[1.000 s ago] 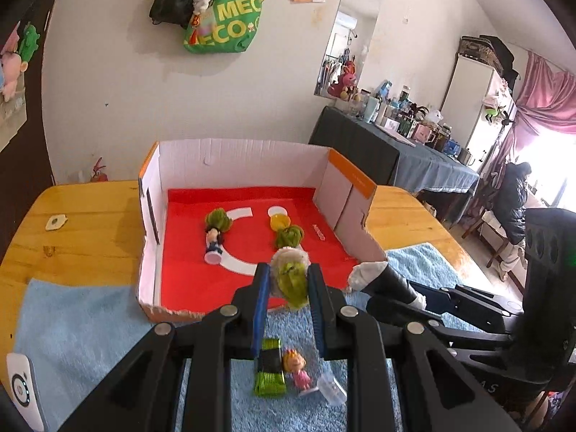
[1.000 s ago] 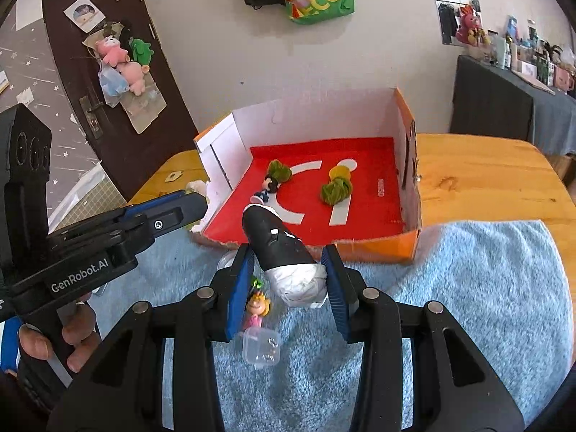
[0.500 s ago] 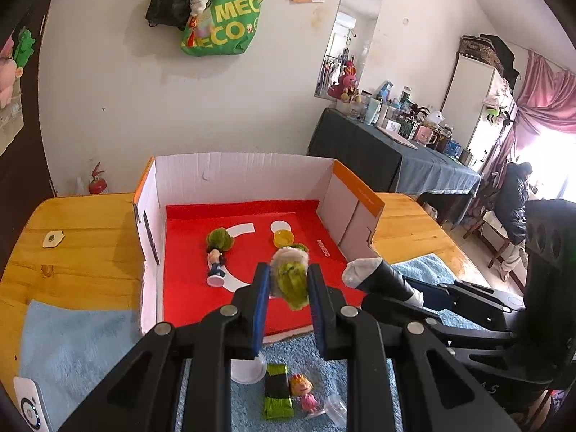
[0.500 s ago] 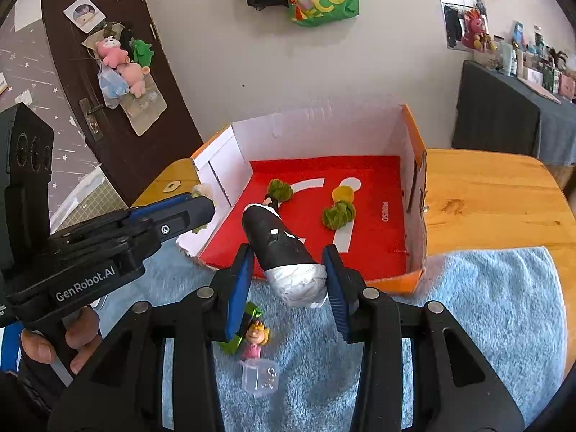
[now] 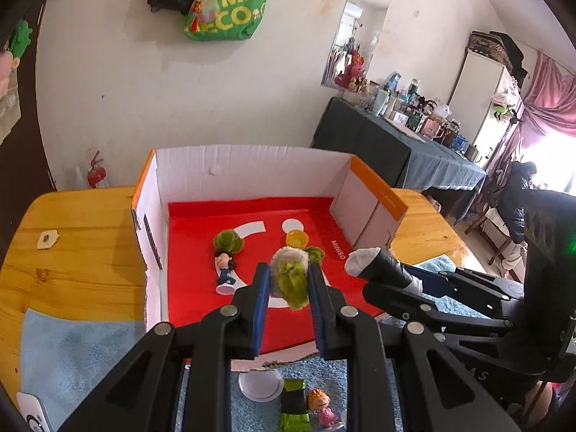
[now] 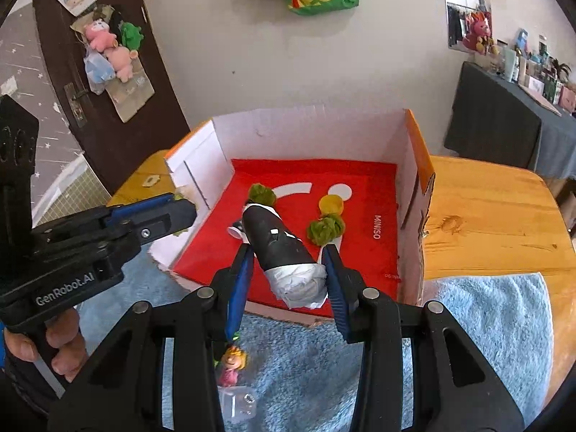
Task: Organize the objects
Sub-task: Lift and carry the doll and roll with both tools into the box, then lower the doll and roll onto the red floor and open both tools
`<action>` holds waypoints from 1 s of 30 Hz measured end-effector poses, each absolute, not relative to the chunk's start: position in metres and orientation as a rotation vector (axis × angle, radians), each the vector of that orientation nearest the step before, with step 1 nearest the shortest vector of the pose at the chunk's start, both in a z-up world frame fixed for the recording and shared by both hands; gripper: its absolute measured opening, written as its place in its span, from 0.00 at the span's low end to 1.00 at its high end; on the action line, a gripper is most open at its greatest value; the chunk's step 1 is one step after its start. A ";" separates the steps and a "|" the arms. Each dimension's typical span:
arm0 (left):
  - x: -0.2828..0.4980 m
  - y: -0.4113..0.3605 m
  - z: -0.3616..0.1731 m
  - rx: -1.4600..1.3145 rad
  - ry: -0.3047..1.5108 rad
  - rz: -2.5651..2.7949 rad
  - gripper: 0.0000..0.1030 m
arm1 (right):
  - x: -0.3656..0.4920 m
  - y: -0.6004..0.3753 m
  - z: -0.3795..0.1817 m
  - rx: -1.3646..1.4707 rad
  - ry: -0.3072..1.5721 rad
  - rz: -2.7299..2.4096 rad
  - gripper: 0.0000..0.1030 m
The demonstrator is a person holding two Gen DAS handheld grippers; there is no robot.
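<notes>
Already both loads hang over the box (image 5: 252, 165): left tool (image 5: 288, 288) clamped on a soft, light green tuft (image 5: 291, 280), right tool (image 6: 286, 270) clamped on a stiff black roll (image 6: 277, 248) (gripped at its taped end).

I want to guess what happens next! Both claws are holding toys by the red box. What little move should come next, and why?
Probably lower both claws a bit further over the box floor, then let go. The left claw grips a fuzzy green toy and the right claw a black-and-white roll, both already above the red floor.
</notes>
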State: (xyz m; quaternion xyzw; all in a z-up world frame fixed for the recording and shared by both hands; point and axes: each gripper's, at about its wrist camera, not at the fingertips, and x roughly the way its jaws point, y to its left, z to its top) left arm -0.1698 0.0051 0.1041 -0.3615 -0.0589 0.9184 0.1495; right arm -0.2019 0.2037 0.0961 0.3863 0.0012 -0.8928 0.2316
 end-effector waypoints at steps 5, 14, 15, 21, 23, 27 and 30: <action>-0.181 0.003 0.088 -1.105 -0.155 2.630 0.21 | -0.215 0.200 0.085 1.110 0.048 -2.458 0.37; -0.197 -0.001 0.059 -1.216 -0.155 2.608 0.21 | -0.233 0.196 0.058 1.200 0.096 -2.424 0.37; -0.200 -0.001 0.056 -1.228 -0.155 2.608 0.21 | -0.235 0.195 0.056 1.208 0.105 -2.420 0.37; -0.208 -0.002 0.041 -1.286 -0.145 2.602 0.21 | -0.244 0.191 0.046 1.244 0.145 -2.399 0.37; -0.211 -0.003 0.036 -1.304 -0.143 2.598 0.21 | -0.247 0.190 0.042 1.257 0.152 -2.393 0.36; -0.215 -0.004 0.027 -1.342 -0.133 2.596 0.21 | -0.252 0.189 0.038 1.275 0.167 -2.385 0.36; -0.219 -0.005 0.021 -1.364 -0.126 2.601 0.21 | -0.255 0.186 0.035 1.284 0.175 -2.380 0.36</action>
